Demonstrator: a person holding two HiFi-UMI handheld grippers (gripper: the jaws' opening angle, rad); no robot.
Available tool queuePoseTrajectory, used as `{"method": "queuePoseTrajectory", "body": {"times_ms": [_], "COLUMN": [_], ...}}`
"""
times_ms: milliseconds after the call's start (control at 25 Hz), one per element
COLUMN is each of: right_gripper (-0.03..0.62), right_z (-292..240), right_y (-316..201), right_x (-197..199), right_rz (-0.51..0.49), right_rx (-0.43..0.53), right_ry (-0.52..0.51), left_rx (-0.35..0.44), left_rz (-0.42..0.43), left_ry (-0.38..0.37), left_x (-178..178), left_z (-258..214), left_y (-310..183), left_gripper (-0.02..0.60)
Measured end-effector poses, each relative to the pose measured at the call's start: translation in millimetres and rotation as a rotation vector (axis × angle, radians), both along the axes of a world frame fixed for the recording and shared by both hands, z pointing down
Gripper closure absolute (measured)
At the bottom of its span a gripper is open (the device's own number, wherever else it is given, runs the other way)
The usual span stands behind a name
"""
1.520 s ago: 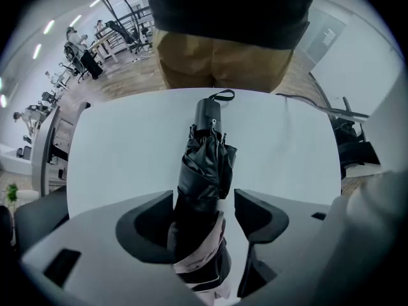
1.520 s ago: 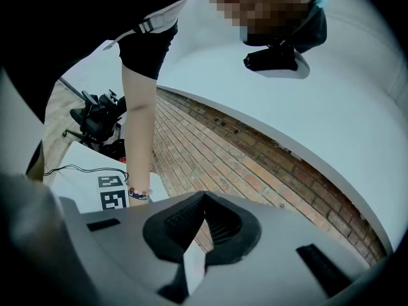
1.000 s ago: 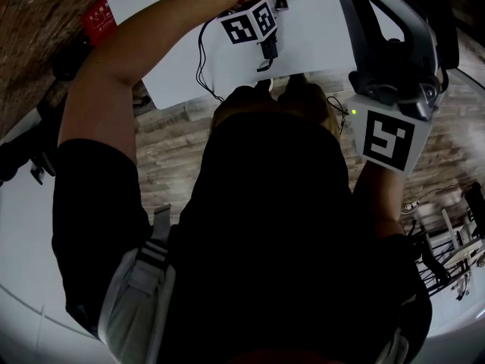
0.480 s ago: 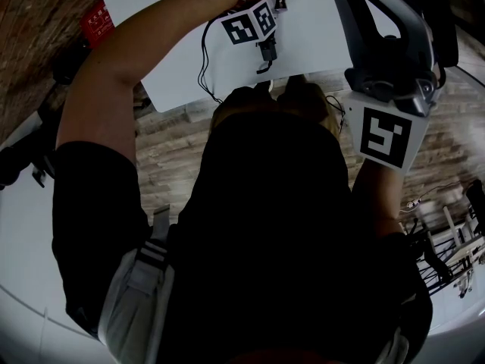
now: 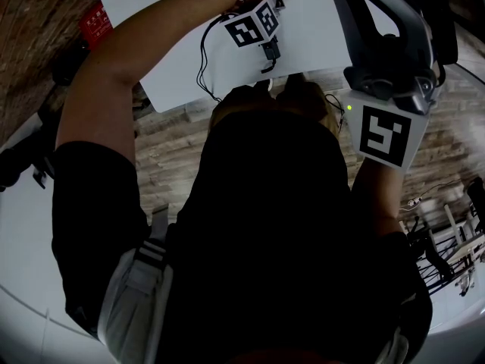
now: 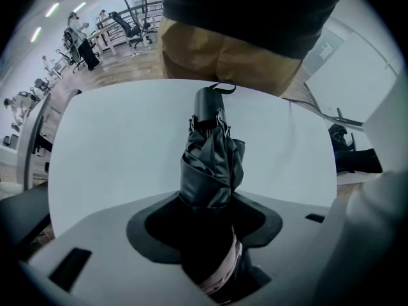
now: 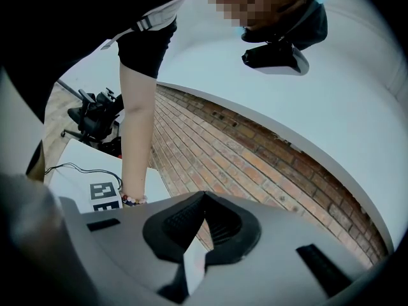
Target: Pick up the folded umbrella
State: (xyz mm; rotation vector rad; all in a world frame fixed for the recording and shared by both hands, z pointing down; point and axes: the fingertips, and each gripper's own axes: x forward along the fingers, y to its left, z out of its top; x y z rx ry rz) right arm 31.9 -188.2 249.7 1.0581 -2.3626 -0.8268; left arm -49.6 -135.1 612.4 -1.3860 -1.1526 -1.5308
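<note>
Your left gripper [image 6: 210, 250] points down onto the white table [image 6: 108, 152]. Its jaws have just been closing, and the folded umbrella [image 6: 210, 164] sits between them with the pads pressed against its black canopy. The umbrella lies flat on the table, near the middle. Its handle end [image 6: 209, 104] points toward the table edge by your legs and stops short of that edge, with the wrist loop curling just past the handle. Bare tabletop lies open on both sides of the umbrella, so nothing on the table crowds the grip. A thin black cable [image 5: 201, 59] trails from the gripper's marker cube across the table toward the same edge. Your right gripper [image 7: 204, 196] is held up off the table and well apart from the umbrella. It points roughly level toward a brick wall [image 7: 255, 164], its jaw tips meet, and nothing is between them. The table top is plain, smooth and white. The floor [image 5: 167, 150] around the table is wood plank. Beyond the table's left edge, in the left gripper view, stand office desks and chairs [image 6: 83, 43] with people among them. Dark equipment [image 6: 347, 152] sits on the floor off the table's right edge. A black stand [image 7: 95, 116] stands past the table's far side, at the foot of the brick wall.
</note>
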Motion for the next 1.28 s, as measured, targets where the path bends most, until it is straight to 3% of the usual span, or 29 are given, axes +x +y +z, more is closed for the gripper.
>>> {"method": "queuePoseTrajectory", "body": {"times_ms": [480, 800, 1280], "right_gripper": [0.565, 0.565, 0.566], "right_z": [0.4, 2.1, -6.0], "right_y": [-1.7, -3.0, -2.2], "right_x": [-5.4, -6.4, -13.9], "right_rz": [-0.008, -0.013, -0.046], "right_rx": [0.000, 0.001, 0.018], "right_ry": [-0.008, -0.012, -0.045], "left_rx": [0.010, 0.021, 0.092], "left_rz": [-0.116, -0.257, -0.681], "left_ry": [0.009, 0.019, -0.004], "left_x": [1.6, 2.9, 4.5], "left_z": [-0.5, 1.2, 1.1], "left_y": [1.6, 1.7, -3.6], "left_gripper": [0.362, 0.364, 0.370]}}
